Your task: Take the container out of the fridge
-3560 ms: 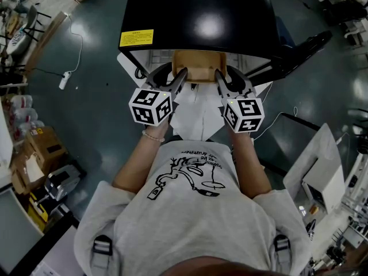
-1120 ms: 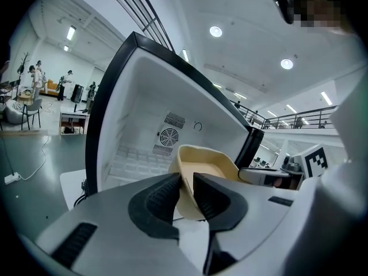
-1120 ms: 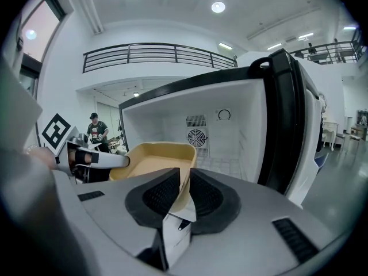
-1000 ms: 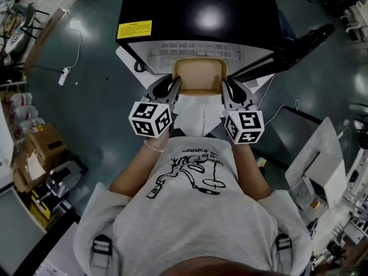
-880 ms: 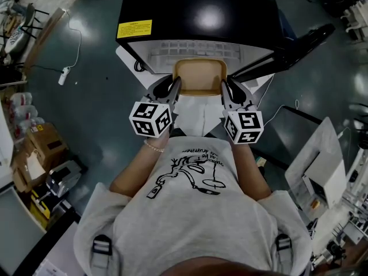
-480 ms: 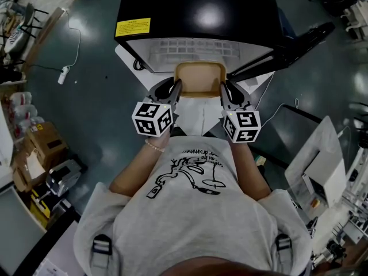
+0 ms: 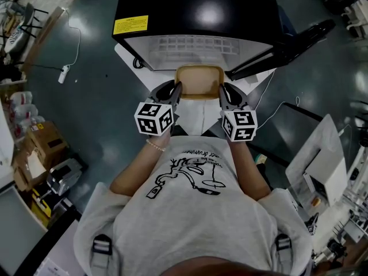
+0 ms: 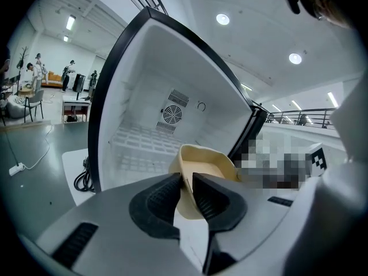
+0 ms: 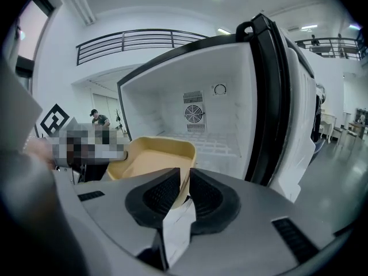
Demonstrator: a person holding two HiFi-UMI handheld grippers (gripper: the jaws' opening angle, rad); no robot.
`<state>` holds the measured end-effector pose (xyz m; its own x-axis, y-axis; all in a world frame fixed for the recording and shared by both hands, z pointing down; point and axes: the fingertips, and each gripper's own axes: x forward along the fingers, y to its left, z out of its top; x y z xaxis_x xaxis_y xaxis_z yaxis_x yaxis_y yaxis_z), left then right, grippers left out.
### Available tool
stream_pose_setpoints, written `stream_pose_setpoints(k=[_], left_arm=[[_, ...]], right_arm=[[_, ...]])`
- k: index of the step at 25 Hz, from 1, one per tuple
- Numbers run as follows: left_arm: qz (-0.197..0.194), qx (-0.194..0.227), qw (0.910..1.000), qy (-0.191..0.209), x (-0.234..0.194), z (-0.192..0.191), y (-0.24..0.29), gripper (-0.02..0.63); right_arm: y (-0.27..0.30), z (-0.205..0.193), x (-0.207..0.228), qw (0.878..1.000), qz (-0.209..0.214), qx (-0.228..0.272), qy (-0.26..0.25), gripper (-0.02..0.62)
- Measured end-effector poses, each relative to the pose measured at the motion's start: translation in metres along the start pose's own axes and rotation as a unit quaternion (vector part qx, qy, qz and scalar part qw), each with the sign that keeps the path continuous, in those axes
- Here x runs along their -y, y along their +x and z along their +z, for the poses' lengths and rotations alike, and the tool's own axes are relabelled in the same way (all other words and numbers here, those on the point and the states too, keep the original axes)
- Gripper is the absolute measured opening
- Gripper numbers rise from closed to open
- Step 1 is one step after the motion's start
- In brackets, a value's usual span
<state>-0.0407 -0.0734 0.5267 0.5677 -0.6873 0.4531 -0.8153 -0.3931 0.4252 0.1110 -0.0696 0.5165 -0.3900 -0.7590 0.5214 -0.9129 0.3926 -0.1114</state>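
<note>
A tan, empty, open container [image 7: 199,80] hangs in front of the open fridge [image 7: 195,10], clear of its white wire shelf [image 7: 198,45]. My left gripper [image 7: 176,91] is shut on the container's left rim and my right gripper [image 7: 221,92] on its right rim. In the left gripper view, the thin wall of the container [image 8: 202,164] is pinched by the left gripper [image 8: 185,183], with the bare fridge interior [image 8: 144,140] behind. The right gripper view shows the right gripper [image 9: 187,180] clamped on the other edge of the container [image 9: 155,154].
The black fridge door [image 7: 293,42] stands open to the right, close beside my right gripper. A white sheet [image 7: 198,115] lies on the floor under the container. A cable and power strip [image 7: 64,76] lie to the left, and boxes [image 7: 40,148] stand at the far left.
Both grippers have drawn the container back out of the fridge toward the person, and more of the wire shelf now shows bare behind it.
</note>
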Motion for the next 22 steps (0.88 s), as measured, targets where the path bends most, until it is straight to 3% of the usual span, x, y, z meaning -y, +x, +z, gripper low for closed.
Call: stream_pose_setpoints(k=[22], left_arm=[[0.011,-0.055,0.9983,-0.015,-0.016,-0.055,0.017,0.069]], right_arm=[[0.018,-0.065,0.003,0.998,-0.007,-0.065,-0.001,0.063]])
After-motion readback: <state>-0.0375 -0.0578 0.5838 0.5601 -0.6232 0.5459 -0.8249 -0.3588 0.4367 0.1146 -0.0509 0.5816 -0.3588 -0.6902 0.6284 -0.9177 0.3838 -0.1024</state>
